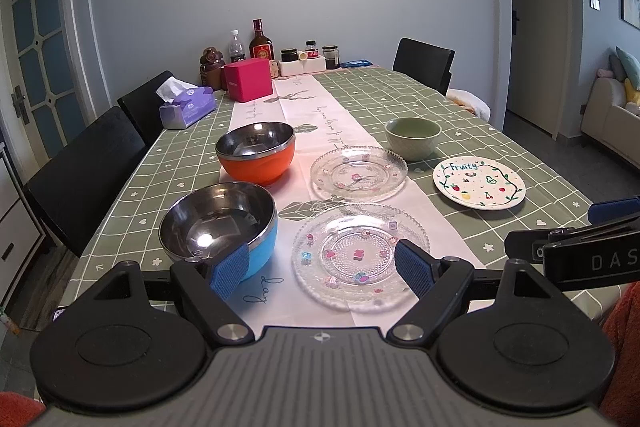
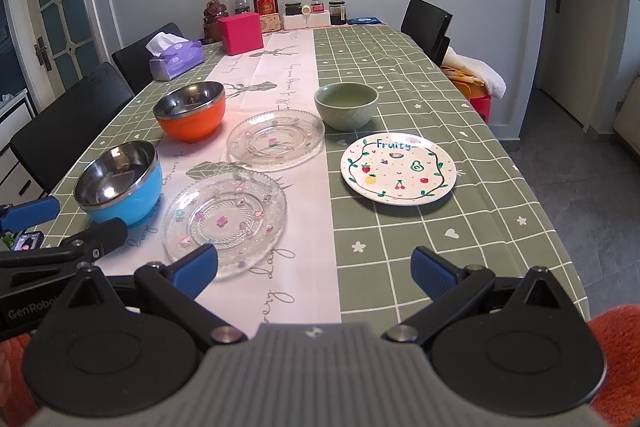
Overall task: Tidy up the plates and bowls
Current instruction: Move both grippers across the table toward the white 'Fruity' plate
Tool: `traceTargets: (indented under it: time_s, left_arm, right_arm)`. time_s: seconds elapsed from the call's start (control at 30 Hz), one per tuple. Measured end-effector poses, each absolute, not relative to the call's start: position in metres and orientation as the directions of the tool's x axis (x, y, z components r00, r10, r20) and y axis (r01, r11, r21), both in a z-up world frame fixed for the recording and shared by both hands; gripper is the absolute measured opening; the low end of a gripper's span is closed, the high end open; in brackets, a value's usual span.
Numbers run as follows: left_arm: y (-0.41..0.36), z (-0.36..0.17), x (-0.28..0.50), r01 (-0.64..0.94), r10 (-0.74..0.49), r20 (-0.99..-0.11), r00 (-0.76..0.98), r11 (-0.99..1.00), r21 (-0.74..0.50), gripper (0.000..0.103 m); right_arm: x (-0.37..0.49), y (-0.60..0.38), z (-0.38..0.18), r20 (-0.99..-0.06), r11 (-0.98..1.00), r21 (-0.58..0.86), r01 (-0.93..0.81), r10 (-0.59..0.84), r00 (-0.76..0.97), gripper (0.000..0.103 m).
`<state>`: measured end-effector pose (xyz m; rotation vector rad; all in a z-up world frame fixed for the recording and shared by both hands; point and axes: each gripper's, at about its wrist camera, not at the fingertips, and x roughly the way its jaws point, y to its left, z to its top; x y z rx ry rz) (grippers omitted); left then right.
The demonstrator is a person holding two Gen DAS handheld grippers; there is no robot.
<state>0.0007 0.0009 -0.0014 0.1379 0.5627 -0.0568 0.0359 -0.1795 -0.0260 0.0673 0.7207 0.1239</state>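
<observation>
On the green checked table stand a blue steel bowl [image 1: 219,227] [image 2: 120,183], an orange steel bowl [image 1: 256,151] [image 2: 190,111] and a green ceramic bowl [image 1: 413,137] [image 2: 346,105]. Two clear glass plates lie on the white runner, one near [image 1: 360,255] [image 2: 225,218] and one farther [image 1: 358,172] [image 2: 275,139]. A white "Fruity" plate [image 1: 478,187] [image 2: 398,167] sits to the right. My left gripper [image 1: 322,269] is open, hovering low over the near glass plate and the blue bowl's edge. My right gripper [image 2: 314,267] is open above the table's front edge, holding nothing.
A purple tissue box [image 1: 187,107], a pink box [image 1: 248,79], bottles and jars [image 1: 262,43] crowd the far end. Black chairs [image 1: 84,167] line the left side and one [image 1: 424,63] stands at the far right. The table's right edge [image 2: 560,227] drops to grey floor.
</observation>
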Motion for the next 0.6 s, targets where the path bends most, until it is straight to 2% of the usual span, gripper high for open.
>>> traceTargets:
  time_s: [0.27, 0.6]
  left_arm:
    - [0.005, -0.003, 0.001, 0.084, -0.029, -0.532, 0.846, 0.993, 0.080, 0.097]
    - [0.035, -0.001, 0.012, 0.121, -0.172, -0.494, 0.852, 0.984, -0.134, 0.095]
  right_arm:
    - [0.036, -0.180, -0.027, -0.649, 0.989, 0.115, -0.097, 0.148, 0.746, 0.100]
    - [0.048, -0.186, -0.030, -0.605, 0.984, 0.123, -0.131, 0.179, 0.776, 0.100]
